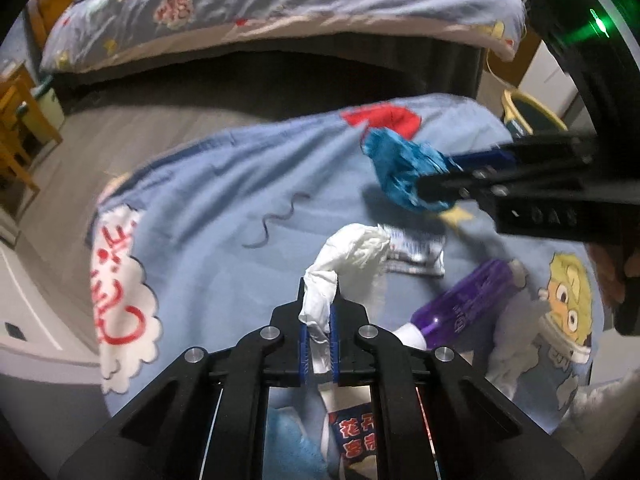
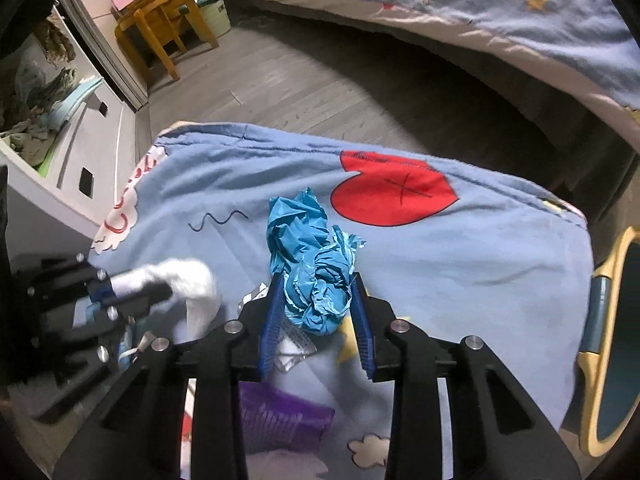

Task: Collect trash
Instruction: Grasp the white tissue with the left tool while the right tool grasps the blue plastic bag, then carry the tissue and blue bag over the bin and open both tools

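My left gripper (image 1: pixel 319 312) is shut on a crumpled white tissue (image 1: pixel 352 252) and holds it above the blue cartoon blanket (image 1: pixel 208 200). It shows blurred in the right wrist view (image 2: pixel 120 292), with the tissue (image 2: pixel 188 276). My right gripper (image 2: pixel 314 280) is shut on a crumpled blue plastic wad (image 2: pixel 308 256), lifted over the blanket (image 2: pixel 460 264); it also shows in the left wrist view (image 1: pixel 436 176) with the wad (image 1: pixel 400 164). A purple bottle (image 1: pixel 468 300) and a silver wrapper (image 1: pixel 416 252) lie on the blanket.
A bed (image 1: pixel 260 4) with a patterned quilt stands behind. Wooden furniture (image 2: pixel 160 28) and a pale bin (image 2: pixel 216 12) stand at the far left. A yellow-rimmed tub (image 2: pixel 612 340) sits at the right. White cabinets (image 2: pixel 80 152) stand at the left.
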### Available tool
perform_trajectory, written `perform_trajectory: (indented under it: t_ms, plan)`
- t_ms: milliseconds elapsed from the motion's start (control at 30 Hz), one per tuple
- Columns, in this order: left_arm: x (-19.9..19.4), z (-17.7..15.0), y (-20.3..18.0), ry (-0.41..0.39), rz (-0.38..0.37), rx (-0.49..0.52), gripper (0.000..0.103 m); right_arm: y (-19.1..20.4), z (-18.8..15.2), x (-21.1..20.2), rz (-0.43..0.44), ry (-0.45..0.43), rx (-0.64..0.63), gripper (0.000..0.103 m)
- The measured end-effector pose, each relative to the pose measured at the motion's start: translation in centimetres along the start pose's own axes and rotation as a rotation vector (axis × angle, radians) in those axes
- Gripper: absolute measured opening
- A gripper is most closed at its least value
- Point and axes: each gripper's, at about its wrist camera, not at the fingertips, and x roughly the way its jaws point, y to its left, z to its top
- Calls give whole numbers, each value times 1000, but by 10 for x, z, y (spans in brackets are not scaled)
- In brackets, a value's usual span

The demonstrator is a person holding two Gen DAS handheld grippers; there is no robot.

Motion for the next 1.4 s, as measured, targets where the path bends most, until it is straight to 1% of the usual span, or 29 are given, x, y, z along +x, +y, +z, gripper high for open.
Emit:
perform_trajectory:
  t_ms: [100, 333, 567, 700, 800, 1067, 1233, 1400]
  plan:
    - [-15, 2, -1, -37, 18, 2, 9, 0, -3, -17, -4, -29, -8, 32]
    - [-47, 6, -7, -109, 34, -3, 9, 2, -11, -60, -27, -103, 0, 32]
    - [-70, 5, -15, -153, 36, -8, 9, 9, -23, -93, -67, -157, -1, 32]
    - [-82, 2, -18, -172, 30, -17, 9, 19, -30, -112, -90, -194, -23, 32]
    - [-87, 1, -19, -181, 25, -19, 9, 25, -35, -128, -84, -226, -27, 32]
    - [-92, 3, -30, -199, 14, -15, 9, 37, -48, -158, -96, -276, -43, 32]
    - [-90, 7, -39, -208, 0, -10, 9, 23, -51, -167, -98, -298, -13, 32]
    - [-85, 13, -53, -207, -16, 2, 9, 2, -54, -161, -109, -276, 22, 32]
